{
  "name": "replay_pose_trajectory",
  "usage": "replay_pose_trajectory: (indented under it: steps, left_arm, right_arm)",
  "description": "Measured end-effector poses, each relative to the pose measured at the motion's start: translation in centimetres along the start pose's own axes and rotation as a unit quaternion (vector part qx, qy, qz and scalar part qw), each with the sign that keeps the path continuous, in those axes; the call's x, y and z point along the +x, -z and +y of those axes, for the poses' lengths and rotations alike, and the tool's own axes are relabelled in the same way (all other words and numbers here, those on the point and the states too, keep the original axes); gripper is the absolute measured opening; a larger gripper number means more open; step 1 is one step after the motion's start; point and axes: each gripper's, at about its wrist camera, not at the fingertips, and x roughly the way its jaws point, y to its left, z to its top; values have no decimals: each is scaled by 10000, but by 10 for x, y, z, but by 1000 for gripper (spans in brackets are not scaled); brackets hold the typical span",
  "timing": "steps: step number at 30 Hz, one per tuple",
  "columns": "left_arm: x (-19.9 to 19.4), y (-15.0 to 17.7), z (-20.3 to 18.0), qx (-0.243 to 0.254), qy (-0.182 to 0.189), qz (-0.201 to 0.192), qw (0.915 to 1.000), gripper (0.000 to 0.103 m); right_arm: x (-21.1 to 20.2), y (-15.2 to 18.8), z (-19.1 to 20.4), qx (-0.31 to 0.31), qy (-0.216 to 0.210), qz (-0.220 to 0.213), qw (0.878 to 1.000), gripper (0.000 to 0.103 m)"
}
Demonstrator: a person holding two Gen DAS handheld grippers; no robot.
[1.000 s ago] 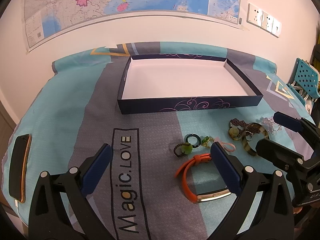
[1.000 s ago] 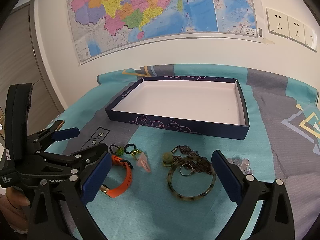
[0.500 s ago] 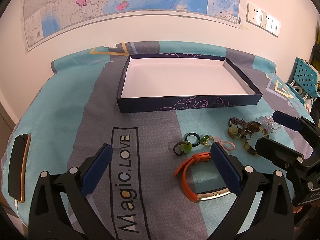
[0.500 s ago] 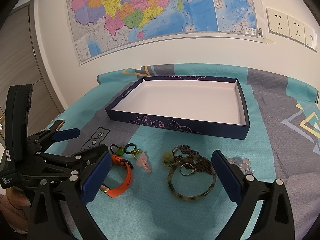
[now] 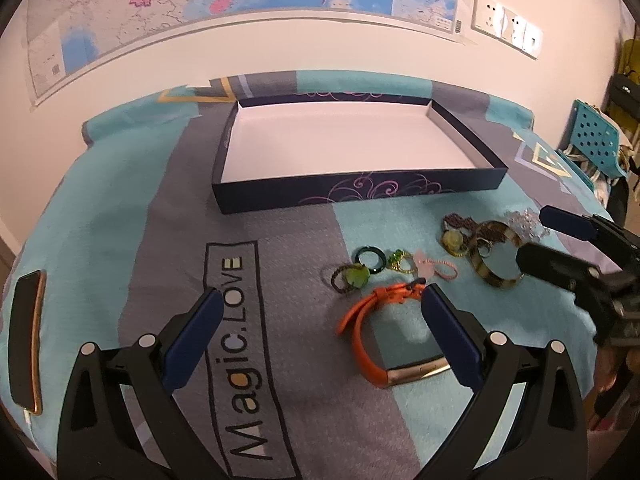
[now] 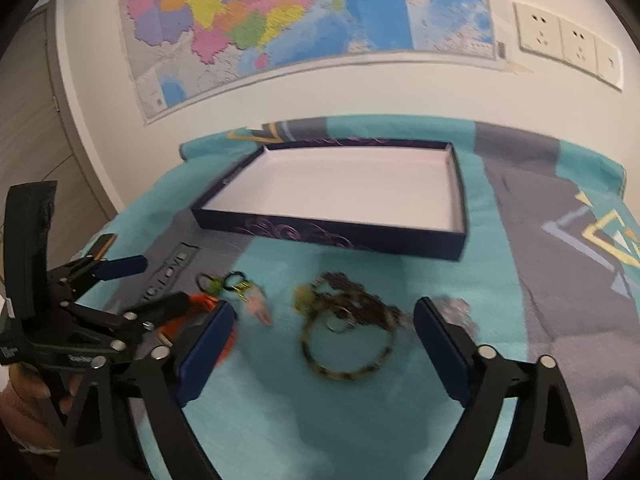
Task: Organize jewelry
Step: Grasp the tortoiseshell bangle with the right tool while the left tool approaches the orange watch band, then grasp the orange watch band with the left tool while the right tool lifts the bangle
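Observation:
A shallow dark blue box with a white inside lies open at the back of the bedspread. In front of it lie an orange wristband, a dark green ring, a pink charm and a tortoiseshell bangle. My left gripper is open above the cloth, its right finger beside the wristband. My right gripper hovers over the bangle, its jaws closing, pads clear of it. A small ring and a dark chain lie inside the bangle.
A phone rests at the left edge of the bedspread. A teal perforated chair stands at the right. Clear beads lie beside the bangle. A map and wall sockets hang on the wall behind the box.
The right wrist view has blurred and shifted; its jaws stand narrower and closer around the bangle. The left gripper has hardly moved.

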Motion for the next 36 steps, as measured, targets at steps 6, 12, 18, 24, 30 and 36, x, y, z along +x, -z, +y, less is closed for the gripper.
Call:
replay_pose_trajectory:
  steps: [6,12,18,24,30,36]
  left_arm:
    - [3,6,2,117,235,142,9996,88]
    - [5,15,-1,212,575,300,9977,69]
    - [6,13,-5,321,845,388,9952,52]
    - [9,6,-5,528,987,452,9927,39]
    - [17,7,-9,714,1063,697,9893,21]
    - [18,8,-10,773,989,700,9896,13]
  right_arm:
    - [6,13,-24,378,-84,341,9987,55]
    - [10,16,-29,479,-174,485,9975,41]
    - [18,12,-37,626,-288,596,9958,29]
    - [24,8,-40,583,-190,678,9958,14]
    - [27,5,-38,345,-96,737,9966,10]
    - [30,1,-34,56,12,796,9968,6]
